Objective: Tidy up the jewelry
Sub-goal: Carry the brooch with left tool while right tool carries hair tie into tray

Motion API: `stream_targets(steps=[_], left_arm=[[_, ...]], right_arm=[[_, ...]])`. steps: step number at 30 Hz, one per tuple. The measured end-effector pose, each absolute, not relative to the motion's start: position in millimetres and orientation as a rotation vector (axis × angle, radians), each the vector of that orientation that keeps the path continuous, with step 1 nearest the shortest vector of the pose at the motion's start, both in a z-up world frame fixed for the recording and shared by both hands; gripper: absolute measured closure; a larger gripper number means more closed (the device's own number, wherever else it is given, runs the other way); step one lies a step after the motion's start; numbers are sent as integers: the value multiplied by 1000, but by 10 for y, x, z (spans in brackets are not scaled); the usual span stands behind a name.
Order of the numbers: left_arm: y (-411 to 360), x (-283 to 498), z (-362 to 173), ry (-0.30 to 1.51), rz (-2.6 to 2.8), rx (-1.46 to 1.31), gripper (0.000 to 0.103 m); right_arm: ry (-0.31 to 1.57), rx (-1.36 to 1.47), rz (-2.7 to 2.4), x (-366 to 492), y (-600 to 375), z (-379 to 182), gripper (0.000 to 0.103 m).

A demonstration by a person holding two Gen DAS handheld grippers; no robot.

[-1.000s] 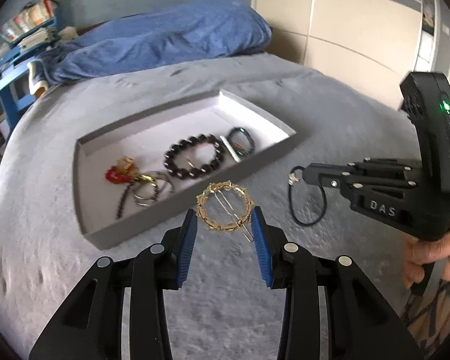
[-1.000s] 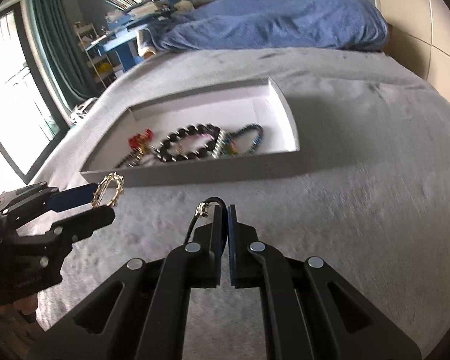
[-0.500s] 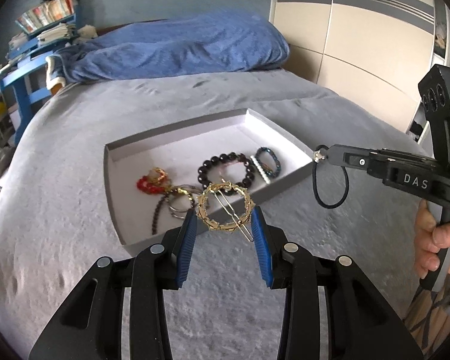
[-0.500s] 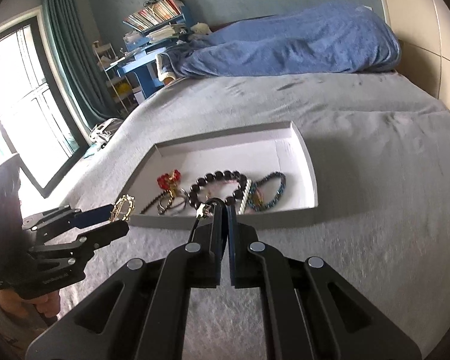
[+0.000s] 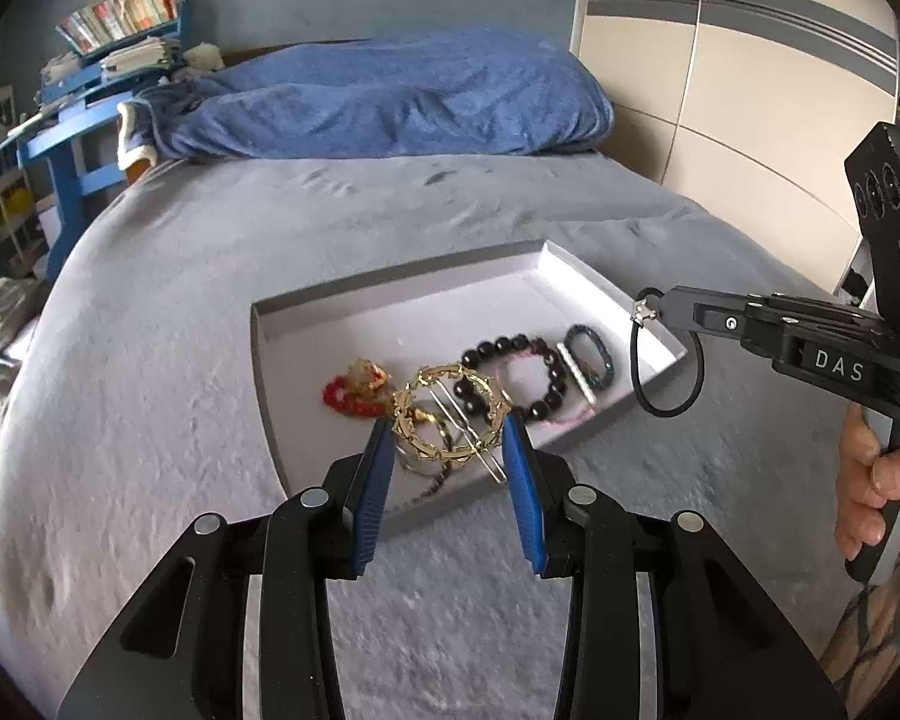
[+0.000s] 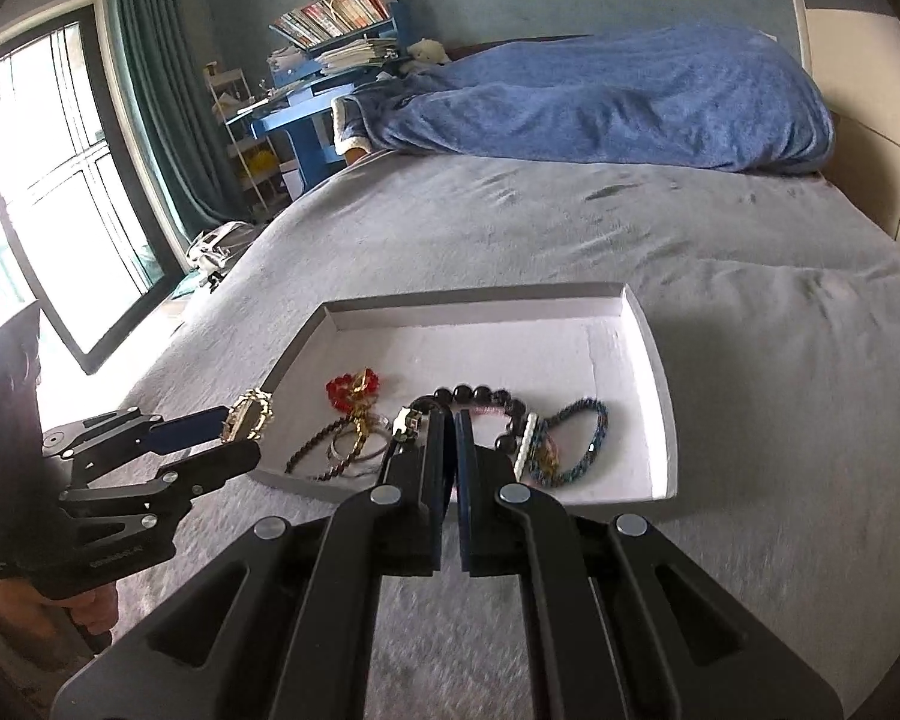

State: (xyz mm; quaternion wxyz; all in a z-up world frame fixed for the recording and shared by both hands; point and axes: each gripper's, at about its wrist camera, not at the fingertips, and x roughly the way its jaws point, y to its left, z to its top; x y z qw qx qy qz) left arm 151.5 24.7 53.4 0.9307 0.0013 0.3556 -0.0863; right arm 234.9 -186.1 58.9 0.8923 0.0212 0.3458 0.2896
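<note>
My left gripper (image 5: 448, 435) is shut on a round gold hair clip (image 5: 450, 414) and holds it above the near edge of the grey tray (image 5: 402, 279). It also shows in the right wrist view (image 6: 222, 441), with the clip (image 6: 247, 423) at the tray's left corner. My right gripper (image 6: 448, 420) is shut on a black hair tie with a small metal charm (image 6: 406, 421). In the left wrist view the tie (image 5: 666, 369) hangs from it (image 5: 660, 311) over the tray's right corner. The tray (image 6: 654, 348) holds a red charm bracelet (image 6: 354, 387), dark bead bracelets (image 6: 480, 396) and a blue chain (image 6: 588, 438).
The tray lies on a grey bedspread (image 6: 720, 252). A blue blanket (image 5: 390, 102) is heaped at the far end. A blue shelf with books (image 6: 330, 18) and a window (image 6: 48, 180) are at the left. Wardrobe doors (image 5: 750, 90) stand at the right.
Both grippers have risen and moved toward the tray with their items. The gold clip now sits over the tray's near edge, and the hair tie hangs clear of the bed at its right corner.
</note>
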Motion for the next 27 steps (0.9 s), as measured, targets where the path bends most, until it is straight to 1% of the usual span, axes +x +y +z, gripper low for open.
stream_targets(steps=[8,19,27], left_arm=[[323,1723,515,741,-168,-9,65],[232,2047,472,757,-198,-2,64],[177,2316,326,785,-194,-22,64]], right_arm=[[727,80,592,2604,-1867,585,100],[761,111,570,2978,-1809,443,100],[789,143,536,3214,-1843,304,99]])
